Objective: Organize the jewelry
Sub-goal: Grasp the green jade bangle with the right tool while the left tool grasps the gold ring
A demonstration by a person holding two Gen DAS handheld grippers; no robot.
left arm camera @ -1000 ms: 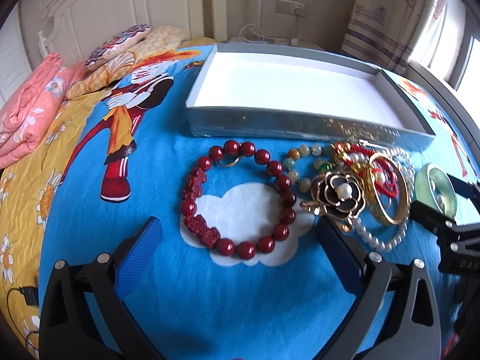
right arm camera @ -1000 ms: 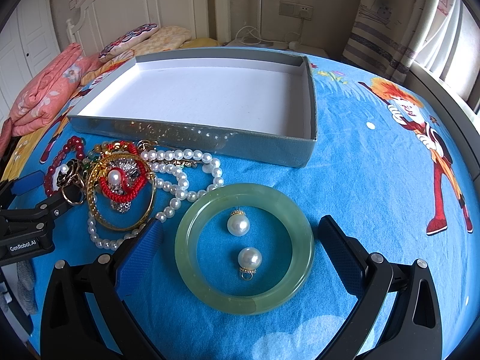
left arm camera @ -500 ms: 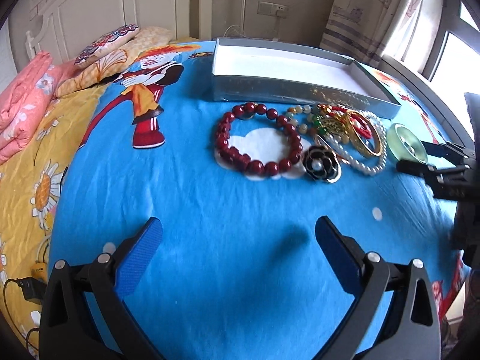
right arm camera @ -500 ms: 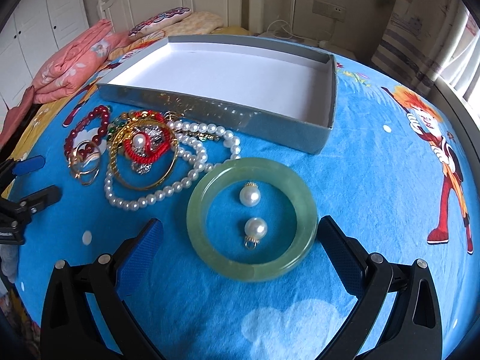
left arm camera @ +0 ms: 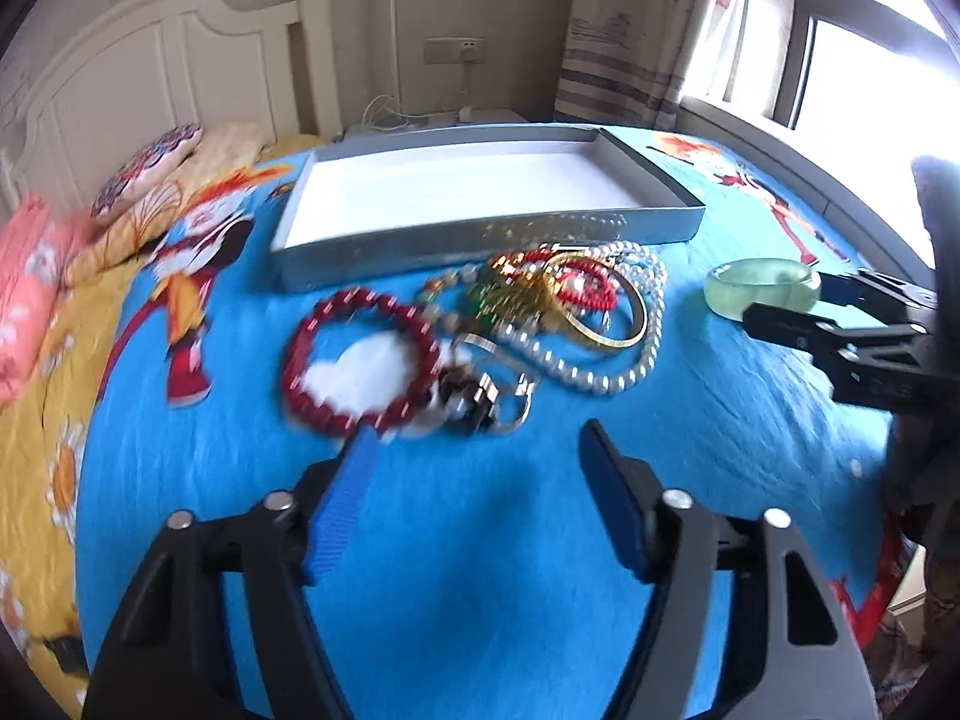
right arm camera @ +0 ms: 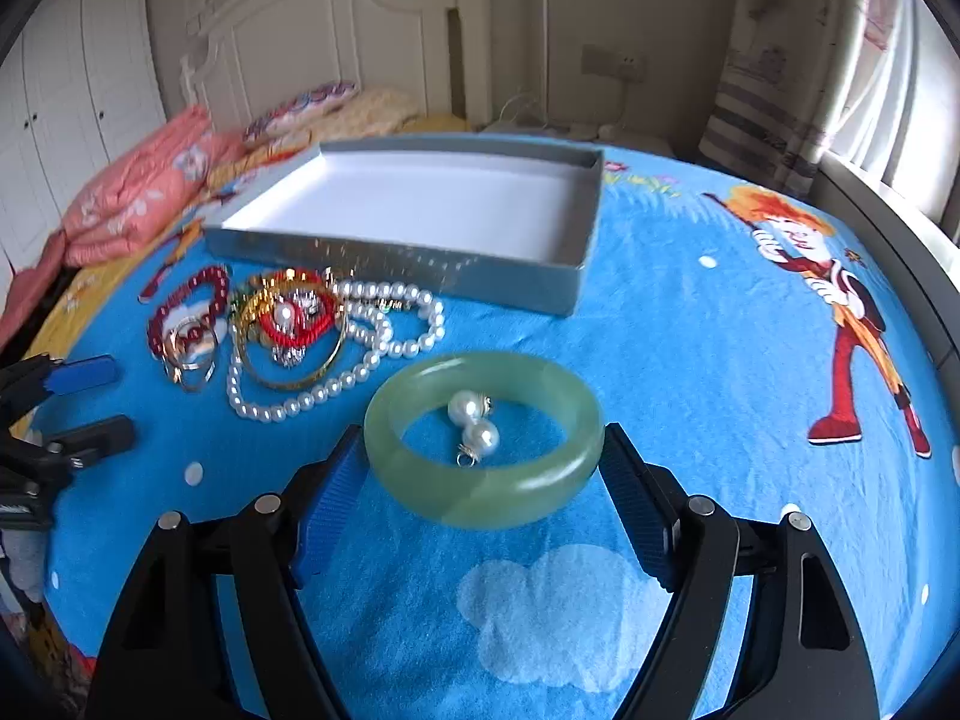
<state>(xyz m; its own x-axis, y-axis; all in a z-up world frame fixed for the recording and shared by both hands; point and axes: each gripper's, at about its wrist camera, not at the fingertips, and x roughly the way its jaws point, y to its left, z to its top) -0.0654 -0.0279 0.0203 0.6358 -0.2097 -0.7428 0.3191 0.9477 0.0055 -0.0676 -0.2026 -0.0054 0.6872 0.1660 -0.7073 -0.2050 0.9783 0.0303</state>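
A pile of jewelry lies on the blue bedspread in front of an empty grey tray (left arm camera: 480,240) (right arm camera: 576,288). A red bead bracelet (left arm camera: 336,324) (right arm camera: 207,288), a black flower brooch (left arm camera: 465,399), a pearl necklace (left arm camera: 600,381) (right arm camera: 360,360) and a gold bangle (left arm camera: 624,336) (right arm camera: 288,381) lie together. My left gripper (left arm camera: 474,450) is open, just short of the brooch. My right gripper (right arm camera: 483,450) is open, its pads on either side of the green jade bangle (right arm camera: 486,498) (left arm camera: 762,291). Two pearl earrings (right arm camera: 474,426) lie inside the bangle.
A pink folded quilt (right arm camera: 138,198) and pillows (left arm camera: 150,180) lie at the head of the bed on the left. A white headboard (right arm camera: 336,30) stands behind. Curtains and a window (left arm camera: 840,36) are on the right. The bed's edge runs along the right side.
My left gripper pulled back from the bracelet, then came in toward the brooch with jaws narrower. My right gripper lowered and narrowed around the jade bangle.
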